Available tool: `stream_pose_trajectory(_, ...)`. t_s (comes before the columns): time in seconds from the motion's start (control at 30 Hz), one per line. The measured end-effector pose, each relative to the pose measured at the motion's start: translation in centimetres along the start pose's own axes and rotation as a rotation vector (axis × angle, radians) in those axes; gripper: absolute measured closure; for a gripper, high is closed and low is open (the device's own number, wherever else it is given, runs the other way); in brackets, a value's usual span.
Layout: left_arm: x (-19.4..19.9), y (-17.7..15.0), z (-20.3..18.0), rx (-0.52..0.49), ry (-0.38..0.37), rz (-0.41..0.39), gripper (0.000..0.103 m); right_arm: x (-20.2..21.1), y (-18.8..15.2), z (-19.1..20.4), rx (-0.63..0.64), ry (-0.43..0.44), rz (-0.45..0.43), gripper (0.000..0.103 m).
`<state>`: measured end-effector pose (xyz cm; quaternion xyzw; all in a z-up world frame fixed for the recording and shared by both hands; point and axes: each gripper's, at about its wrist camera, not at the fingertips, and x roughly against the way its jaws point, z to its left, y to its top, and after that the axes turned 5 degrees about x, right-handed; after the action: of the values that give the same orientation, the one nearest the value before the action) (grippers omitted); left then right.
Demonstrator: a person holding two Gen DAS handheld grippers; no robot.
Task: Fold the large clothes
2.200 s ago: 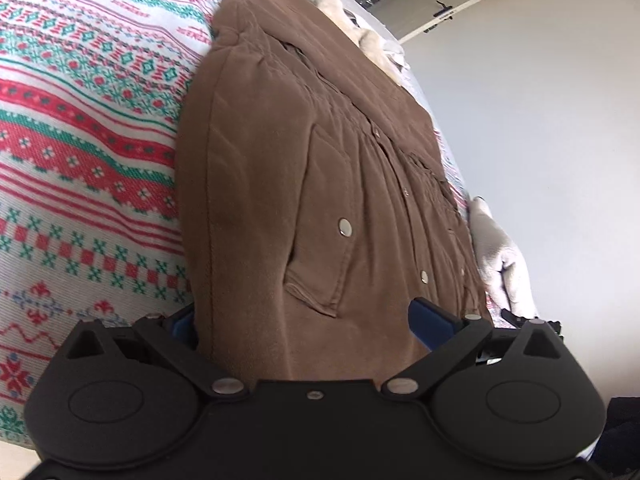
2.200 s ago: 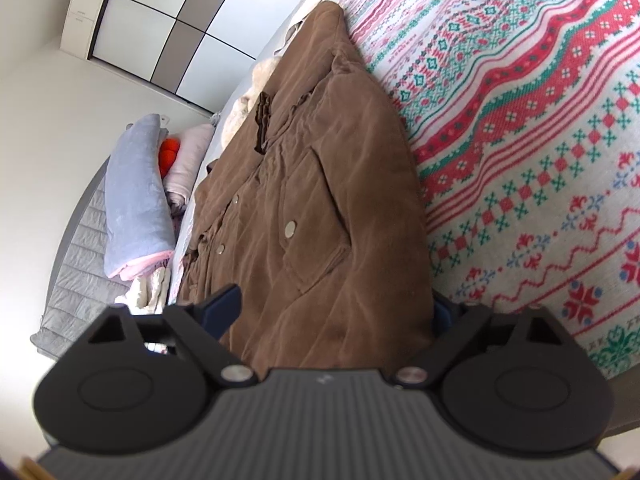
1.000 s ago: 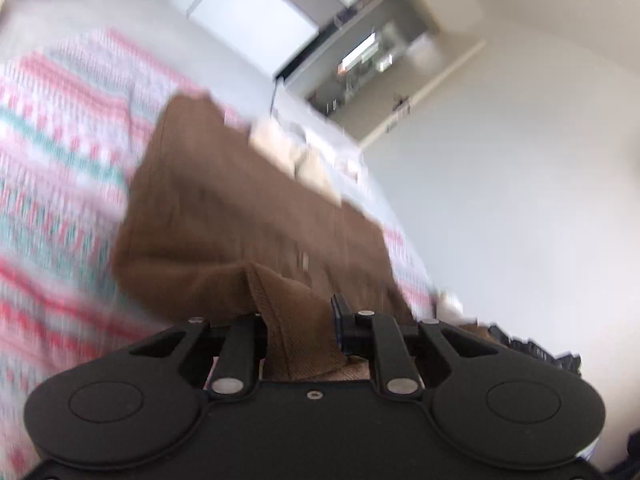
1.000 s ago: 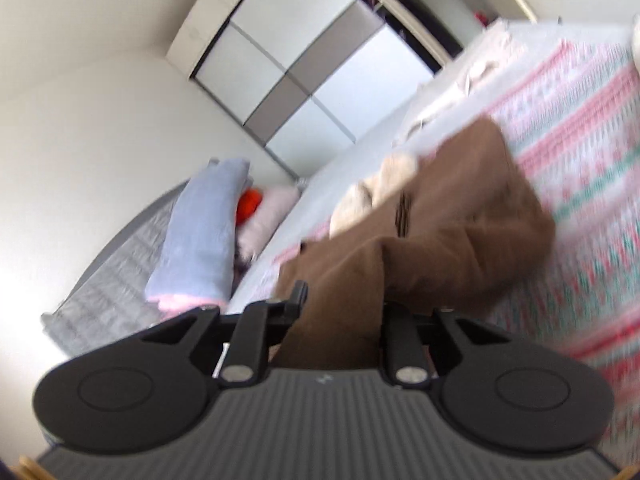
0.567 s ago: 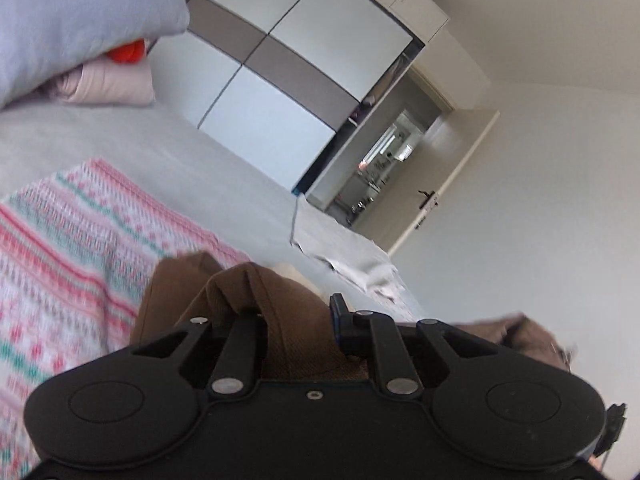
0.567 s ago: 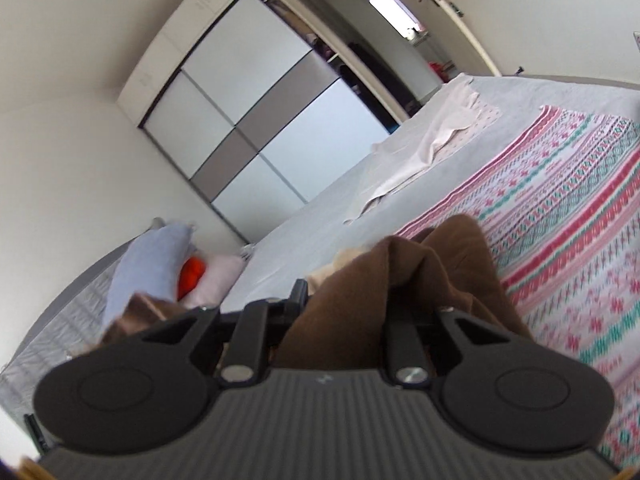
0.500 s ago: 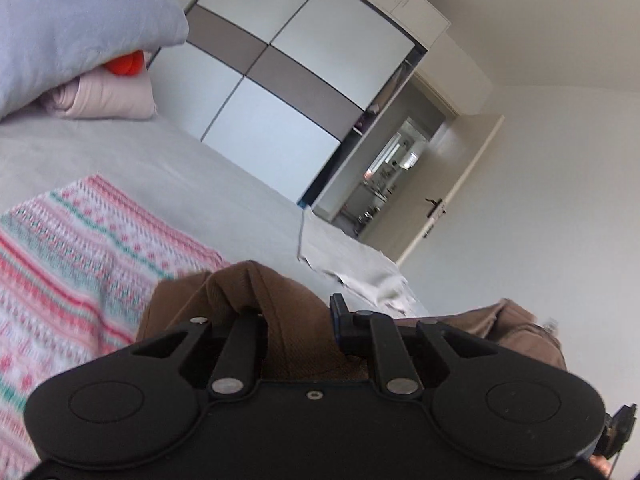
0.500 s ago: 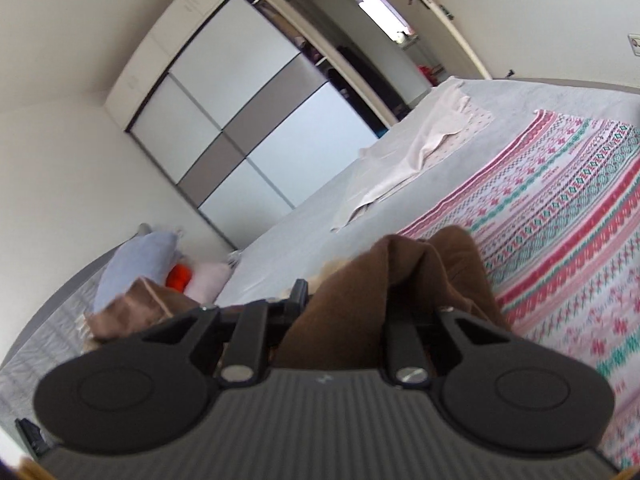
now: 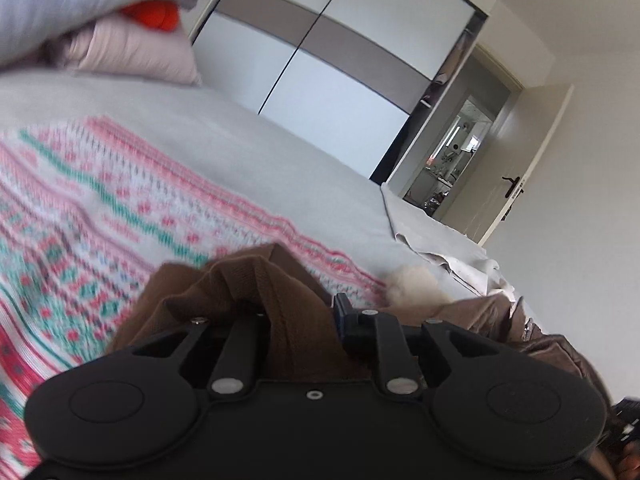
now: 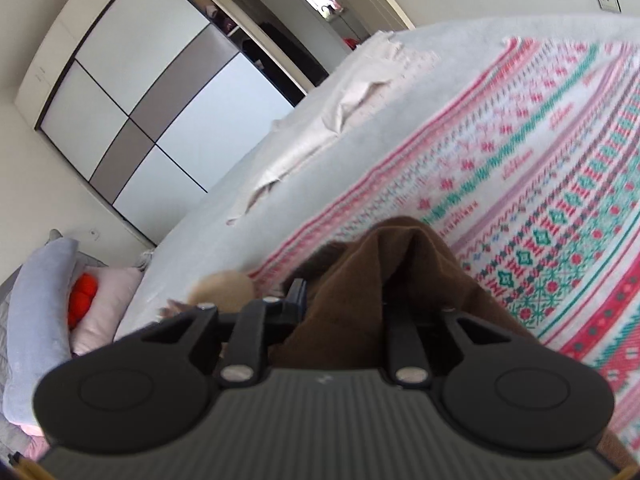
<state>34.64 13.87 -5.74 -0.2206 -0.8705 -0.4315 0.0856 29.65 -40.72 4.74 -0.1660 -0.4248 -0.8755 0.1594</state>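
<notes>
We have the brown jacket pinched in both hands: the left gripper is clenched on a bunched fold of it, and the right gripper is clenched on another fold, with the cloth humped up between the fingers over the patterned blanket on the bed. We judge the jacket thick, soft and fairly heavy, so it should sag between our two holds and want a firm pinch at the hem corners or a seam rather than on loose cloth. Its fleecy collar shows at about 2 o'clock in the left view. A pale sheet lies at 12 o'clock and the pillows at 9 o'clock in the right view, both well apart from the jacket, so we see nothing blocking the fold.
</notes>
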Motion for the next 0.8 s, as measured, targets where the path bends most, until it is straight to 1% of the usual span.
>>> stream_pose_trajectory(0.07,0.2,0.2,0.6,0.040,-0.027,0.001,0.081,-0.5,-0.9,-1.3,-0.014,0.050,-0.033,0.084)
stream_pose_trajectory(0.13,0.5,0.0,0.2,0.043,-0.041,-0.006,0.081,0.2,-1.4,-1.9,-0.035,0.095,-0.065,0.082)
stream_pose_trajectory(0.17,0.9,0.0,0.2,0.043,-0.061,-0.014,0.079,0.8,-1.7,-2.0,-0.036,0.121,-0.081,0.078)
stream_pose_trajectory(0.2,1.3,-0.1,0.2,0.046,-0.084,-0.023,0.075,1.5,-1.9,-2.0,-0.023,0.147,-0.094,0.074)
stream_pose_trajectory(0.23,1.7,0.0,0.1,0.042,-0.107,-0.027,0.072,1.9,-1.6,-1.7,-0.003,0.163,-0.081,0.066)
stream_pose_trajectory(0.27,2.0,0.2,-0.3,0.028,-0.122,-0.022,0.061,2.4,-1.0,-1.4,0.007,0.175,-0.060,0.054)
stream_pose_trajectory(0.3,2.5,0.4,-0.8,0.010,-0.124,-0.023,0.051,3.1,-0.7,-1.3,0.009,0.193,-0.065,0.046)
stream_pose_trajectory(0.33,3.1,0.5,-1.3,-0.011,-0.123,-0.047,0.045,4.2,-0.3,-1.2,0.011,0.221,-0.096,0.029)
stream_pose_trajectory(0.37,3.7,0.7,-1.8,-0.034,-0.122,-0.077,0.034,5.3,0.2,-1.1,0.022,0.247,-0.139,0.019)
stream_pose_trajectory(0.4,4.3,0.9,-2.3,-0.056,-0.117,-0.105,0.026,6.4,0.6,-1.1,0.032,0.259,-0.188,0.018)
stream_pose_trajectory(0.43,4.9,1.1,-2.6,-0.079,-0.108,-0.142,0.025,7.4,1.0,-1.2,0.034,0.263,-0.230,0.018)
stream_pose_trajectory(0.5,6.7,1.7,-2.9,-0.102,-0.049,-0.270,0.025,8.9,1.8,-1.8,0.028,0.258,-0.293,0.017)
stream_pose_trajectory(0.53,7.2,2.1,-2.8,-0.103,-0.017,-0.309,0.025,9.4,2.2,-2.1,0.030,0.232,-0.316,0.017)
stream_pose_trajectory(0.57,7.6,2.5,-2.6,-0.113,0.018,-0.330,0.025,9.8,2.5,-2.2,0.039,0.198,-0.331,0.017)
stream_pose_trajectory(0.6,7.6,2.9,-2.5,-0.135,0.050,-0.335,0.025,9.9,2.8,-2.3,0.060,0.153,-0.335,0.017)
stream_pose_trajectory(0.67,7.0,3.2,-2.2,-0.194,0.139,-0.319,0.025,9.7,3.1,-2.0,0.125,0.041,-0.321,0.017)
stream_pose_trajectory(0.7,6.2,3.4,-2.0,-0.211,0.175,-0.274,0.025,9.4,3.2,-1.6,0.160,-0.015,-0.307,0.017)
stream_pose_trajectory(0.73,5.3,3.8,-1.8,-0.205,0.189,-0.204,0.025,9.1,3.3,-1.2,0.180,-0.049,-0.281,0.017)
stream_pose_trajectory(0.77,3.8,4.3,-1.6,-0.197,0.188,-0.117,0.025,8.4,3.4,-0.9,0.188,-0.057,-0.246,0.017)
stream_pose_trajectory(0.8,2.2,4.7,-1.6,-0.213,0.180,-0.028,0.025,7.4,3.9,-0.5,0.189,-0.055,-0.191,0.017)
